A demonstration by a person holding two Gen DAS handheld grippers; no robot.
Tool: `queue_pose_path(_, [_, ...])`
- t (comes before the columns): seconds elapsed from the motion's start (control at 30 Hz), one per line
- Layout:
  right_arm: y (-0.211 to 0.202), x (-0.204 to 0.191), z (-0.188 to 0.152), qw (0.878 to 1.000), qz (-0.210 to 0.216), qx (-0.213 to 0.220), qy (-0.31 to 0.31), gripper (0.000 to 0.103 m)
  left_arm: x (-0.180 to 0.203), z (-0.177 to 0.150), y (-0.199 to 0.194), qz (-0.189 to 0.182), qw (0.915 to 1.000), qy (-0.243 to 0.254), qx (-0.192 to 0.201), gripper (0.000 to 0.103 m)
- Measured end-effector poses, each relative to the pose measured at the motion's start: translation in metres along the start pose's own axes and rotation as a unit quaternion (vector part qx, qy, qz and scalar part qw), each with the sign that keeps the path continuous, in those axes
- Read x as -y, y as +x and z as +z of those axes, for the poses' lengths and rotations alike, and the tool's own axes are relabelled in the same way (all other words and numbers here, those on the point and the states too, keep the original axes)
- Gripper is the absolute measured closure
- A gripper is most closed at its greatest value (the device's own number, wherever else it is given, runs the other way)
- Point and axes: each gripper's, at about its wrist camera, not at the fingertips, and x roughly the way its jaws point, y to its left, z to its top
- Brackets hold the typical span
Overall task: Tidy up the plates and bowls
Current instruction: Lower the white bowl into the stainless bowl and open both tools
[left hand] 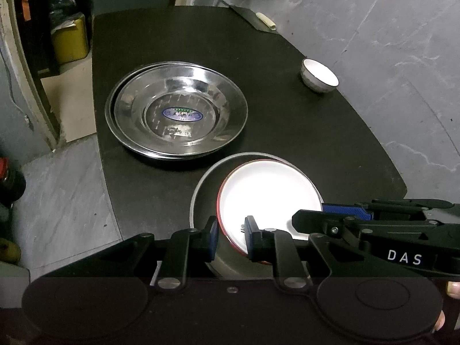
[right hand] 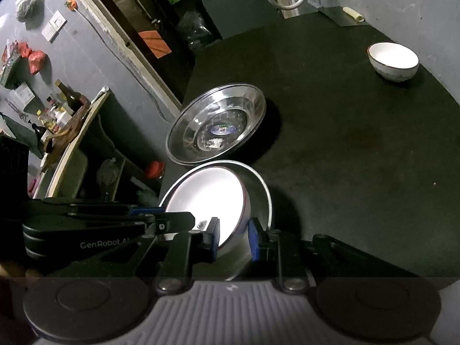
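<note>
A white plate with a red rim [left hand: 267,192] rests tilted inside a shallow grey-rimmed steel dish [left hand: 201,189] at the near edge of the black table. My left gripper [left hand: 232,237] is shut on the plate's near rim, one pad outside and one inside. From the right, my right gripper [left hand: 319,215] pinches the same plate. In the right wrist view the right gripper [right hand: 233,238] is shut on the plate [right hand: 210,195], beside the dish's wall [right hand: 258,189], and the left gripper [right hand: 172,214] reaches in from the left.
Stacked steel plates [left hand: 175,109] sit just beyond the dish, also in the right wrist view [right hand: 218,123]. A small white bowl [left hand: 319,74] stands at the far right of the table [left hand: 330,143]. The table's left edge drops to the floor. A cluttered shelf with bottles [right hand: 57,115] stands on the left.
</note>
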Motion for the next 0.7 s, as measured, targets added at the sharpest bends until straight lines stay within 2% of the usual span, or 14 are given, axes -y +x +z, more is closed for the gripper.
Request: queue_pose_path(0.7, [0.0064, -0.0002, 0.0013, 1.000, 0.002, -0.010, -0.004, 0.078, -0.0021, 0.0007, 0.0024, 0.006, 0.9999, -0.006, -0.009, 0.082])
